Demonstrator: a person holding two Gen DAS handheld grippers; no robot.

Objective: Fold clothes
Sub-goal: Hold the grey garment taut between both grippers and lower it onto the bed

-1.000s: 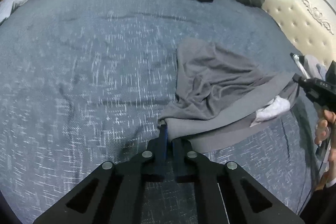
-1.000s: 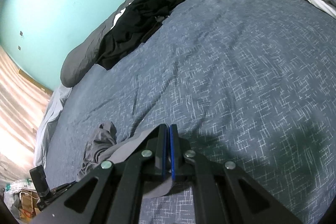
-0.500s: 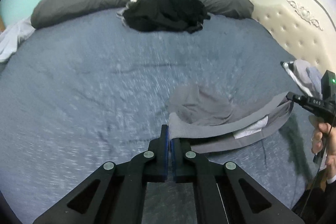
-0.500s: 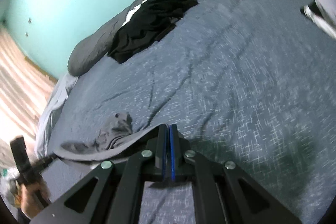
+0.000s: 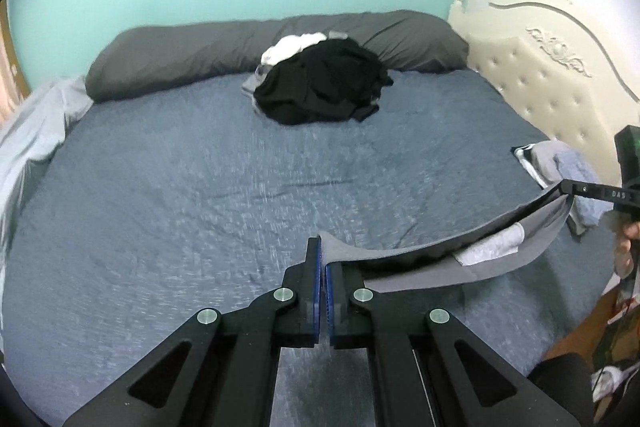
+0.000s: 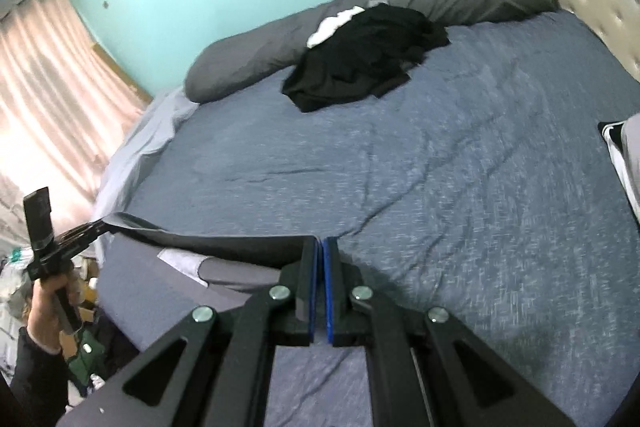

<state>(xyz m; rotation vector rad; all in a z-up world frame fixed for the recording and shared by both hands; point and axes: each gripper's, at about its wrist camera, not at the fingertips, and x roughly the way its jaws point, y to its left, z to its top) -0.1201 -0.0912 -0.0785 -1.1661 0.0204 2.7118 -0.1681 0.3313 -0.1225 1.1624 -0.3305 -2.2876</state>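
Note:
A grey garment (image 5: 460,259) with a white inner label (image 5: 492,247) hangs stretched in the air above the blue bed (image 5: 240,187). My left gripper (image 5: 323,255) is shut on one end of its waistband edge. The right gripper (image 5: 570,189) pinches the other end at the far right of the left wrist view. In the right wrist view the same grey garment (image 6: 224,247) runs from my right gripper (image 6: 322,247), shut on it, across to the left gripper (image 6: 98,227) held by a hand (image 6: 44,311).
A pile of black and white clothes (image 5: 320,91) lies at the far side of the bed against a long dark grey pillow (image 5: 200,55). Folded clothes (image 5: 560,163) rest near the cream headboard (image 5: 552,79). Curtains (image 6: 44,99) hang left.
Both grippers have lifted and pulled apart, raising the grey garment off the bed and stretching its edge taut between them. The bunched fabric no longer lies on the cover.

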